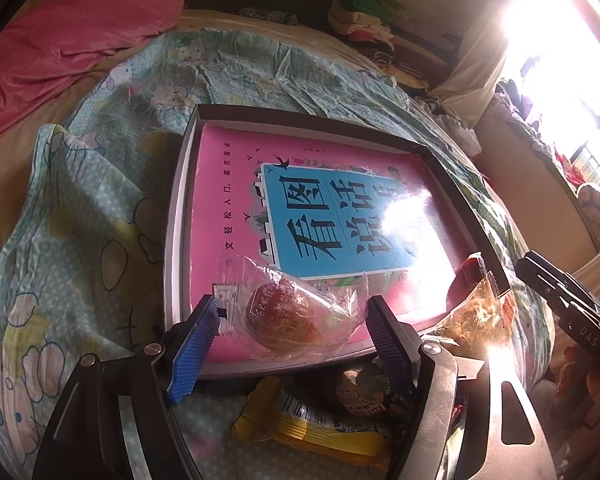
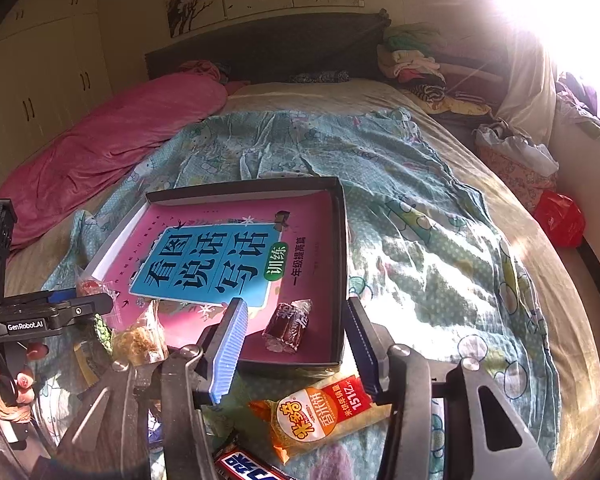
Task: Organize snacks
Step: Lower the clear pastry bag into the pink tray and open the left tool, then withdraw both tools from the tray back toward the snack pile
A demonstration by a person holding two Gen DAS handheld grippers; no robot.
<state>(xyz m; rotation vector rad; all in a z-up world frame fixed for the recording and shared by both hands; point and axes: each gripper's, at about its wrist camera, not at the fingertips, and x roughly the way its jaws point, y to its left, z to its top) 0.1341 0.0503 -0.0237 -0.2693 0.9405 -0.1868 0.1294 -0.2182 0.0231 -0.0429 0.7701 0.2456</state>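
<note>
A shallow black box (image 1: 179,216) (image 2: 341,240) lies on the bed with a pink book (image 1: 228,184) (image 2: 312,280) covering its floor. A red snack in clear wrap (image 1: 284,316) (image 2: 89,285) rests on the book at the box's near edge. My left gripper (image 1: 294,305) is open, its blue pads to either side of that snack's wrapper. A dark wrapped snack (image 2: 286,326) (image 1: 474,266) lies in the box's near right corner. My right gripper (image 2: 296,305) is open around it, both pads apart from it.
Loose snacks lie on the sheet in front of the box: a golden one in clear wrap (image 1: 476,312) (image 2: 140,336), a yellow pack (image 1: 312,428), an orange rice-cracker pack (image 2: 320,416) and a chocolate bar (image 2: 248,468). A pink blanket (image 2: 112,140) lies at the far left.
</note>
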